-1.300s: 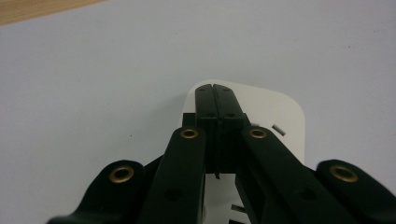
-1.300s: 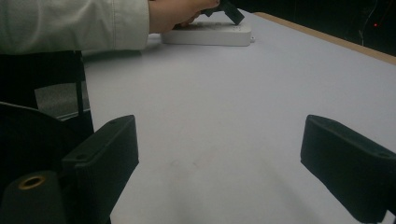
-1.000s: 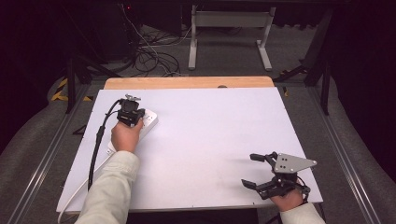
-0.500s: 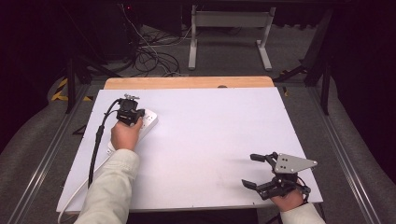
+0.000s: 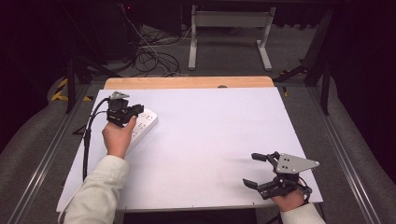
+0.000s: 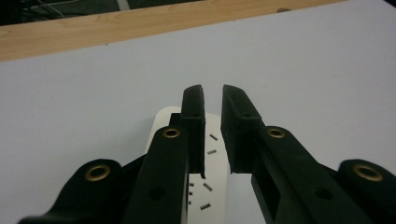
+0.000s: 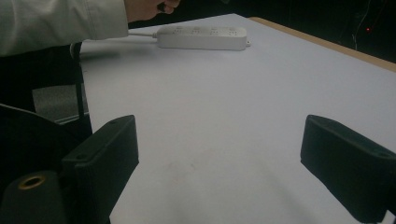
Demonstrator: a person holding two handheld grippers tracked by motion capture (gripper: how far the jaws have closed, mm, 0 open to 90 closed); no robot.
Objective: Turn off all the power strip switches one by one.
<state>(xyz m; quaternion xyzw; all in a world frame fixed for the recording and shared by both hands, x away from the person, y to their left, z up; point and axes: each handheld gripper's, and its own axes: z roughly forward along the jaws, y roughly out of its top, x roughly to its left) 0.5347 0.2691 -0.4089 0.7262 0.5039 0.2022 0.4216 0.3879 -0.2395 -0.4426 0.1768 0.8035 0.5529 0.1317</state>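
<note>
Power strip [image 5: 141,127] first: it's white and lies flat on the white surface [image 5: 210,140], over on the left side near the far end, angled so its far tip points toward the wooden edge [image 5: 187,82] along the back. From the right gripper view you can see the same power strip [image 7: 201,37] side-on across the sheet, with its cord running off behind your sleeve [image 7: 56,23].

Your left gripper [image 5: 122,112] sits right over the near part of the strip, with your left hand [image 5: 116,137] wrapped around it and its black cable looping back down toward you along the left edge. Looking along it in the left gripper view, the left gripper [image 6: 213,100] has its fingers [image 6: 194,121] almost together, just a narrow slit between the pads, and nothing is caught in that slit. The strip shows underneath and between them, socket slots visible, but I can't tell whether the tips actually touch it or hang just above.

Your right gripper [image 5: 256,170] is well apart from all that, down at the near right corner of the sheet, with the grey three-cornered plate [image 5: 294,164] on top. In its own view the right gripper [image 7: 219,158] has its fingers [image 7: 105,149] spread wide, bare white sheet between them, holding nothing.

Beyond the far edge there's a floor with a tangle of cables [image 5: 154,56] and a pale metal stand [image 5: 229,32].
</note>
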